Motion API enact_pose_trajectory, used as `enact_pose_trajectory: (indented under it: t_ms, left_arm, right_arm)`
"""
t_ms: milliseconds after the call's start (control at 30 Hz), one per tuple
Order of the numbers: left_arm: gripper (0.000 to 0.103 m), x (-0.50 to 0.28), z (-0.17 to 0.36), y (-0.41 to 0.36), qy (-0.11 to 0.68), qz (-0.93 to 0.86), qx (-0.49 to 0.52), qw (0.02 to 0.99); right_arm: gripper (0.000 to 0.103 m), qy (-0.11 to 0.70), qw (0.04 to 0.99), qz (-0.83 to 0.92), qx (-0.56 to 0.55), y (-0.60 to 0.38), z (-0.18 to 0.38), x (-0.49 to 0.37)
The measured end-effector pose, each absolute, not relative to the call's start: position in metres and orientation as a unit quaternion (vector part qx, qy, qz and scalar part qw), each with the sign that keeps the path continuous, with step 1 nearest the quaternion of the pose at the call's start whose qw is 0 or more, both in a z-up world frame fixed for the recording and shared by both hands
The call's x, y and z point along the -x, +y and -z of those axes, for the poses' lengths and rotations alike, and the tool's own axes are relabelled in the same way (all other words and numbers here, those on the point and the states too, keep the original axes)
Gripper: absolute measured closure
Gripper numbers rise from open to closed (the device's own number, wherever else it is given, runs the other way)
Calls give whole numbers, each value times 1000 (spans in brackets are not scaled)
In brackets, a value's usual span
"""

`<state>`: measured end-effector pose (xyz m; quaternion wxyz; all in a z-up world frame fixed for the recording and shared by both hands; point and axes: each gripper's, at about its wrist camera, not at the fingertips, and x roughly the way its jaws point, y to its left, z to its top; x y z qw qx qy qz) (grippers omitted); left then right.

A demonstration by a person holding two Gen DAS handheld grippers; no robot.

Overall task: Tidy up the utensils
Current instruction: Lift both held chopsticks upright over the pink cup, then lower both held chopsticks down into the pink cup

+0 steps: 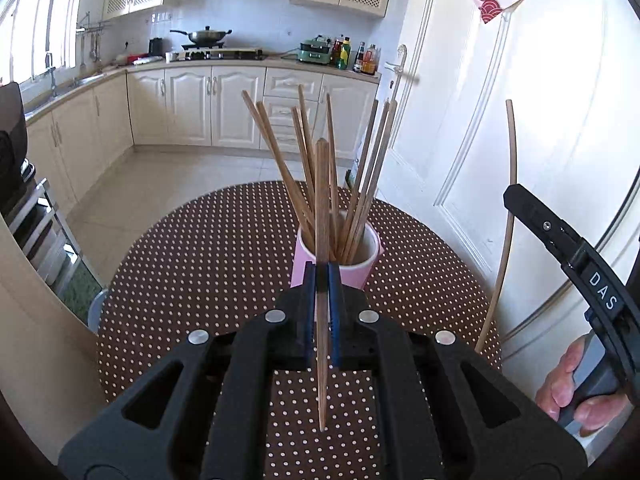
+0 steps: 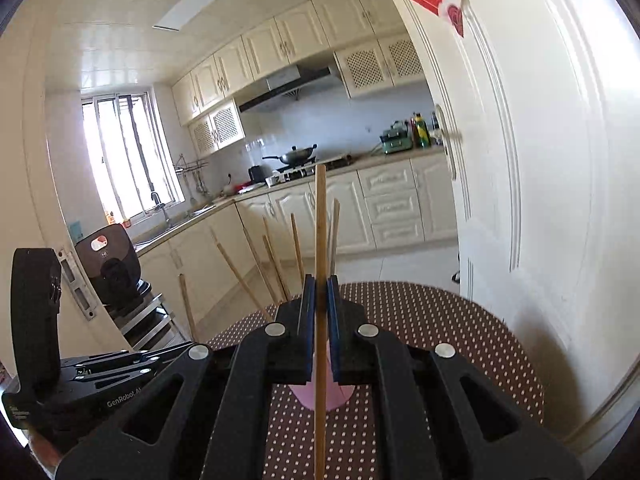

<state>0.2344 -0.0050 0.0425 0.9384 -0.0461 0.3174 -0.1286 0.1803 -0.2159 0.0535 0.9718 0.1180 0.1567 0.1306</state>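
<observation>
1. My left gripper [image 1: 322, 276] has its fingers pinching one dark wooden chopstick [image 1: 322, 208] near its middle, so it stands almost upright with its thin tip below the fingers.
2. My right gripper [image 2: 318, 290] has its fingers pinching a paler chopstick [image 2: 320, 216] the same way.
3. In the left view, the pink holder [image 1: 370, 258] stands at twelve o'clock just beyond my fingers on the dotted worktop [image 1: 180, 260], with a fan of chopsticks [image 1: 280, 152] leaning out of it.
4. To do this well, I judge I should keep each stick vertical, bring its tip over the holder's open mouth, avoid the leaning sticks, then lower before releasing.
</observation>
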Motion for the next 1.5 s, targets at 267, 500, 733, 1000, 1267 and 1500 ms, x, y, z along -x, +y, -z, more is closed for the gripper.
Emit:
enact_pose_trajectory:
  t_ms: [267, 500, 733, 1000, 1267, 1500]
  left_arm:
    - [96, -245, -62, -5, 310, 125, 56, 941]
    - [96, -246, -87, -5, 284, 126, 57, 949]
    - [96, -249, -106, -8, 267, 123, 64, 954]
    - [96, -257, -127, -12, 245, 122, 69, 959]
    - [96, -273, -143, -18, 249, 119, 64, 959]
    - [96, -281, -158, -17, 251, 112, 62, 960]
  right_arm:
    - [98, 129, 978, -121, -111, -213, -61, -182]
    - [98, 88, 985, -105, -103, -205, -78, -181]
    - [98, 66, 989, -87, -95, -195, -90, -192]
    - [98, 37, 992, -78, -91, -193, -100, -199]
    - [98, 46, 990, -82, -104, -195, -104, -213]
    - [98, 57, 988, -85, -116, -195, -106, -226]
